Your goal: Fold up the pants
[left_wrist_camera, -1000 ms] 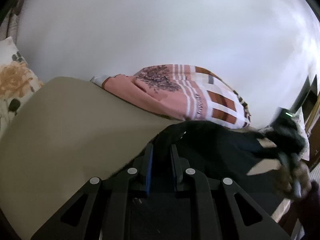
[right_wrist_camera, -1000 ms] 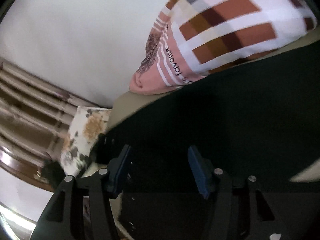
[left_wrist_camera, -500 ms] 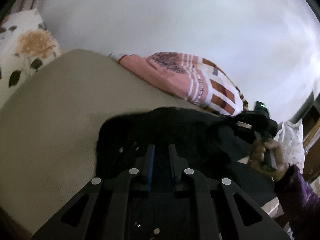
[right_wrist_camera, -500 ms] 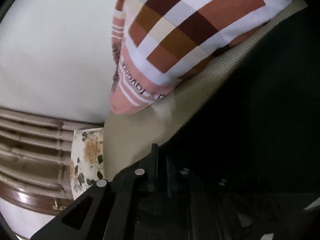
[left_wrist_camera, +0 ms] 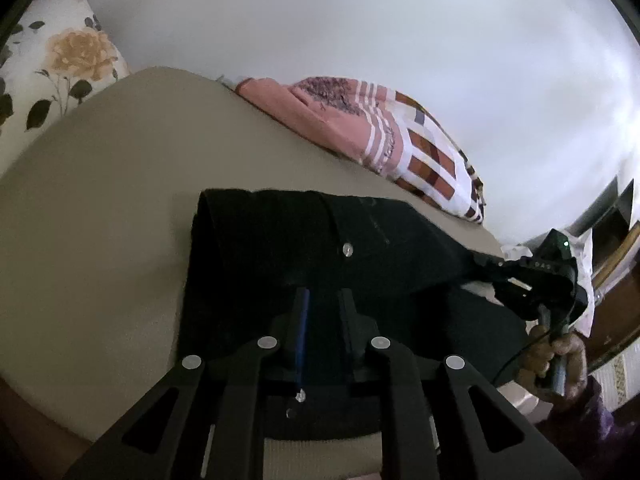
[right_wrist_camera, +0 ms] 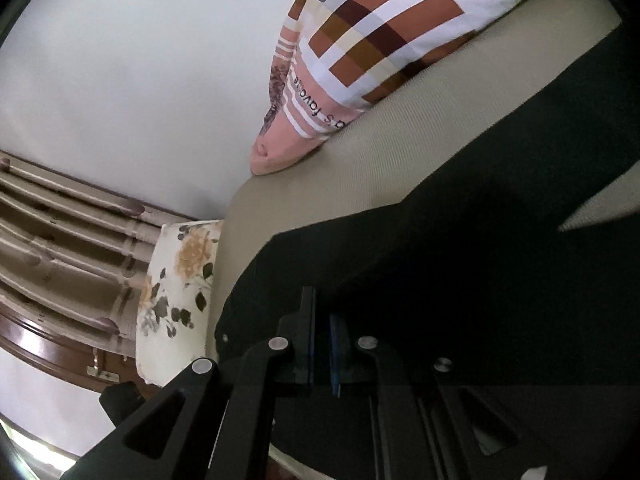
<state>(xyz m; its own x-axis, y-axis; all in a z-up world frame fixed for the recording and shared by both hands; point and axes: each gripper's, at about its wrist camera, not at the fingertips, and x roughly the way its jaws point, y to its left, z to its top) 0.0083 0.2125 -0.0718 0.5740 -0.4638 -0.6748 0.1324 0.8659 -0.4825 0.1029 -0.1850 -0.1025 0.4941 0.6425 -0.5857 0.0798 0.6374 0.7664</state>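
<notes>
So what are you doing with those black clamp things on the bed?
A person is folding black pants on a beige bed cover. Each hand holds a gripper. The left gripper is shut on the pants near the waistband. The right gripper is shut on another part of the same fabric, off to the side. The pants are partly lifted and bunched, not yet a neat fold. A striped pillow lies behind them.
</notes>
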